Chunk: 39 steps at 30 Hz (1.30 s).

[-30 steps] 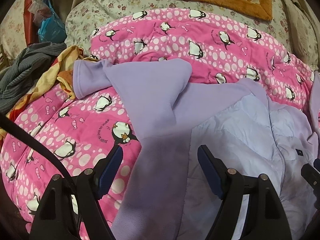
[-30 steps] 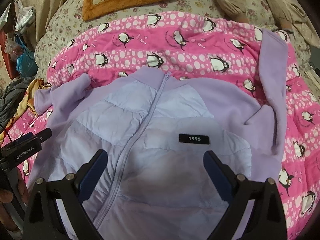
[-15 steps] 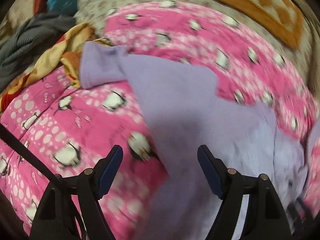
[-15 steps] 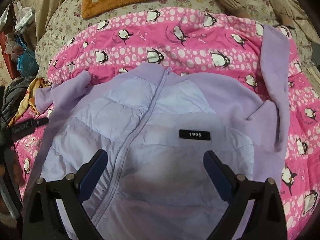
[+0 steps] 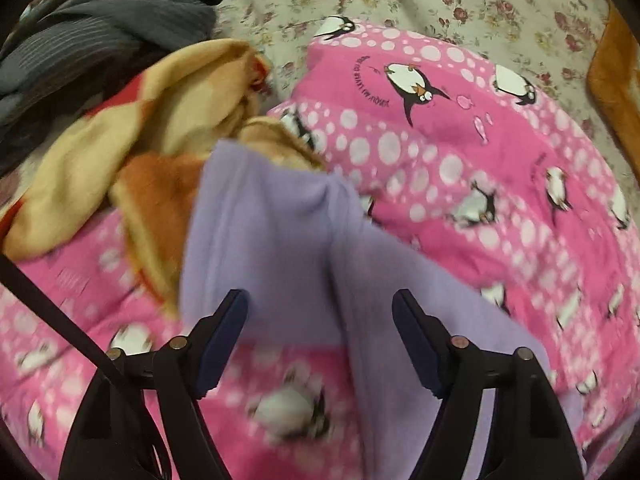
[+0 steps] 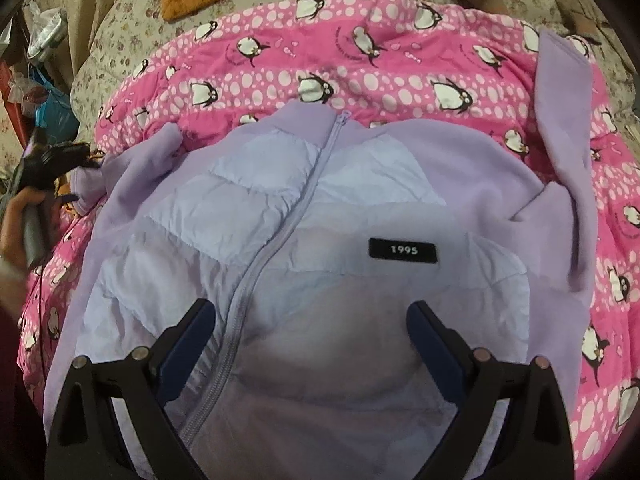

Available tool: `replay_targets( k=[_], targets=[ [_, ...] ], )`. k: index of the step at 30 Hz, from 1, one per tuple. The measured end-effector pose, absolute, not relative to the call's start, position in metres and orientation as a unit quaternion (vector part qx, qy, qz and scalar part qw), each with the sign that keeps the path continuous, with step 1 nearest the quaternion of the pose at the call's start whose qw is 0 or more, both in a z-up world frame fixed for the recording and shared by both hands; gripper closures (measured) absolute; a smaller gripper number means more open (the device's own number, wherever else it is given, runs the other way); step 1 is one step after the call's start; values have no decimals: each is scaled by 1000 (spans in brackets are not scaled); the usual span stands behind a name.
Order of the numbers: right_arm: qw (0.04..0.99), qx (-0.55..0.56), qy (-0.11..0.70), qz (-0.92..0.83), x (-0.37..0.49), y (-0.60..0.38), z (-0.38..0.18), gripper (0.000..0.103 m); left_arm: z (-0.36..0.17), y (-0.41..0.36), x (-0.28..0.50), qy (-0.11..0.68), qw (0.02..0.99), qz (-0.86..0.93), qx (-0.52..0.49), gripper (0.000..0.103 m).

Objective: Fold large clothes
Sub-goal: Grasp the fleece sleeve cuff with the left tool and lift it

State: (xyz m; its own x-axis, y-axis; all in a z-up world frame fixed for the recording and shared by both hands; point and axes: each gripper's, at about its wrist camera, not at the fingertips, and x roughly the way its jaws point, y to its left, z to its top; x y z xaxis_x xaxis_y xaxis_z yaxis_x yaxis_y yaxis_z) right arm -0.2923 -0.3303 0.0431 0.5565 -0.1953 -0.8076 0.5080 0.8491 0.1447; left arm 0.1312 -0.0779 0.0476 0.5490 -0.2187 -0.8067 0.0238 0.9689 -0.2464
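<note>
Lilac zip-front fleece jacket (image 6: 304,216): flat, face-up on pink penguin-print quilt (image 6: 360,68). Both sleeves spread; no fold made. Left gripper (image 5: 320,320) released over sleeve cuff; right gripper (image 6: 310,332) released above hem.

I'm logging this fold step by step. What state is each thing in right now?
Jacket: spread flat, front up.
Zipper: closed to the collar.
Left sleeve: stretched out, unfolded.
Right sleeve: lying outward, unfolded.
Left gripper: open, over the sleeve.
Right gripper: open, above the jacket.
</note>
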Motion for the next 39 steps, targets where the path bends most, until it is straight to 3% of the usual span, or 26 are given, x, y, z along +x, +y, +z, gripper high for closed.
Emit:
replay_targets(
  k=[4,6,10,13,20,22,28,30,31,32,36,39],
  targets=[
    [859,193,431,-200,-290,-334,38,5,33,-98,153,475,870,-110,-82,78],
    [857,193,433,-200,-289,-336,35,5,25,-98,161,479,867,-111,-80,103],
    [856,198,433,-205,-291,-340,34,5,30,-72,167,490,847,-148,-144,103],
    [857,204,424,-209,-295,-343,38,5,71,-52,150,458,845,-203,-186,103],
    [869,197,406,-202,-300,-333,53,5,164,-7,58,375,868,-279,-166,103],
    [875,187,401,-198,-301,-327,59,5,152,26,41,394,863,-261,-177,103],
    [878,182,400,-190,-299,-317,63,5,46,80,5,537,804,-194,-165,103],
    [879,177,401,-190,-299,-313,64,5,31,95,-4,548,788,-206,-193,103],
    [879,173,401,-189,-300,-311,64,5,31,106,-8,544,786,-207,-211,101],
    [880,169,401,-189,-299,-309,65,5,35,115,-11,537,788,-203,-222,88],
    [879,162,406,-189,-297,-304,63,5,56,145,-12,482,824,-172,-243,58],
    [876,162,415,-187,-294,-303,58,5,56,143,4,482,819,-171,-261,57]
  ],
)
